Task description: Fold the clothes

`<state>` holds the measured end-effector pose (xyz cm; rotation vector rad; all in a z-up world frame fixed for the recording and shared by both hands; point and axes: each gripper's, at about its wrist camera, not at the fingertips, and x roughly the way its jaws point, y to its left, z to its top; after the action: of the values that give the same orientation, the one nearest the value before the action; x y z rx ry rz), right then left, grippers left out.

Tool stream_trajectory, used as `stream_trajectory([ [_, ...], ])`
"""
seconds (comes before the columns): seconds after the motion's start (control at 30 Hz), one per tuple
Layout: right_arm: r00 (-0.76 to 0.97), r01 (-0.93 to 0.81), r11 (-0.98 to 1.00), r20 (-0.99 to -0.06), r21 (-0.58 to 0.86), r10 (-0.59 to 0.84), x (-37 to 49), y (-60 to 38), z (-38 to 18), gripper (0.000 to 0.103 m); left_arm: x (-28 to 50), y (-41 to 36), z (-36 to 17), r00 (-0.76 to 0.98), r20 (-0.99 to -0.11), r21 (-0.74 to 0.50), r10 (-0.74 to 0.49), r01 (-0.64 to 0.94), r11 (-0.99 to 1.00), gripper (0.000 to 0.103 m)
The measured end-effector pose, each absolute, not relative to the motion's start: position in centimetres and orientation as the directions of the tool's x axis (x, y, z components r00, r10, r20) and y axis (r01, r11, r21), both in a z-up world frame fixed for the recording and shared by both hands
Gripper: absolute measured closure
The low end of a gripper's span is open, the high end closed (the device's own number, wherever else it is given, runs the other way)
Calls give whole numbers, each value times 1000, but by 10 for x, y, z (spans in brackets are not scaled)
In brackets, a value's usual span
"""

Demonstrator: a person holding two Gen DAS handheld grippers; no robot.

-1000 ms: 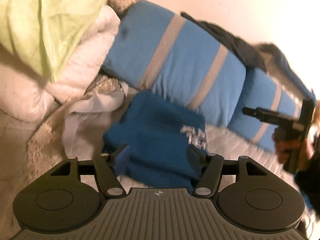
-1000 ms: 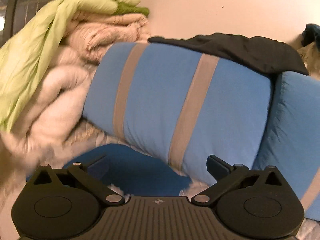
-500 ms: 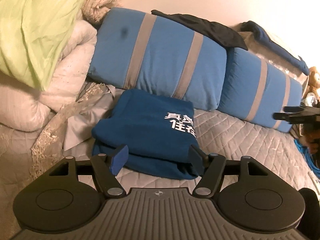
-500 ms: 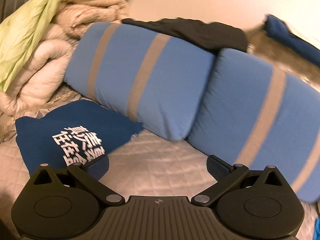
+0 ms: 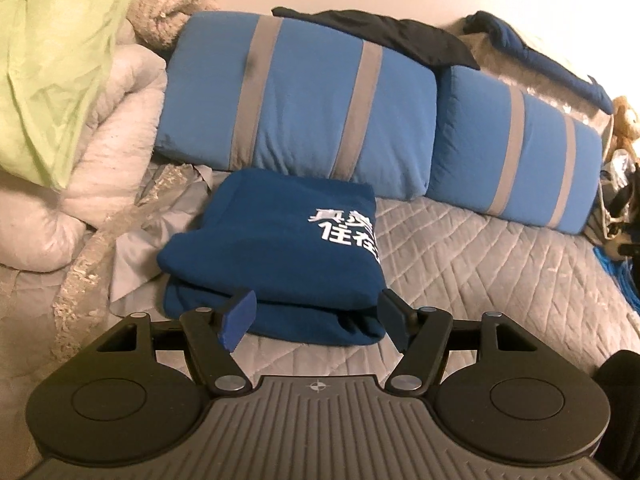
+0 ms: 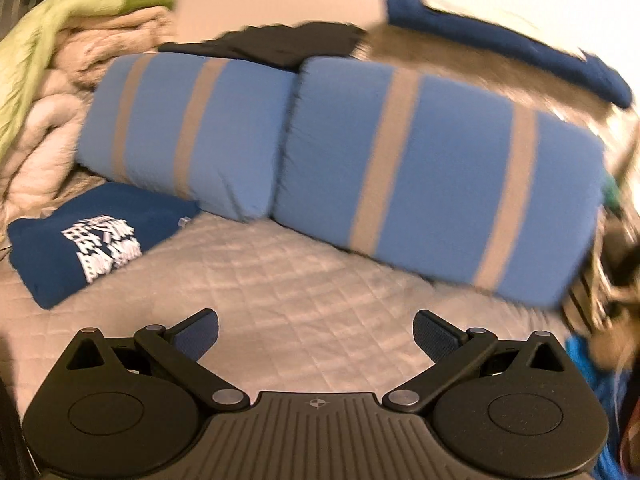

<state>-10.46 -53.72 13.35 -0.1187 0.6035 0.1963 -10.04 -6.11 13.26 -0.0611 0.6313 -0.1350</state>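
right tongs (image 6: 316, 334) swung away from folded shirt (image 5: 276, 256); both tongs released.

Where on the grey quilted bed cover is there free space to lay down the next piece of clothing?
The widest free patch of the grey quilted bed cover lies right of the folded dark blue shirt with white print, below the two blue pillows with grey stripes. Left of the shirt it is crowded: crumpled grey cloth and a cream blanket pile.

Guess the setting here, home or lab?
Home, most likely a bedroom: a quilted bedspread, two blue striped pillows against the wall, and heaped blankets beside them. A folded blue shirt lies on the bed; both grippers are open.
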Motion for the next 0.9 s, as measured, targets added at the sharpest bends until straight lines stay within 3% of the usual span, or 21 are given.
stream_trajectory([
  [0.43,766,30,998,-640,-59,-61,-146,-634,64,0,-76,-68,93,759,-643,-46,-100,92,995,36],
  [0.9,701,122,989,-699,-77,-141,-160,-654,-12,0,-63,-51,41,693,-717,-44,-75,62,997,36],
])
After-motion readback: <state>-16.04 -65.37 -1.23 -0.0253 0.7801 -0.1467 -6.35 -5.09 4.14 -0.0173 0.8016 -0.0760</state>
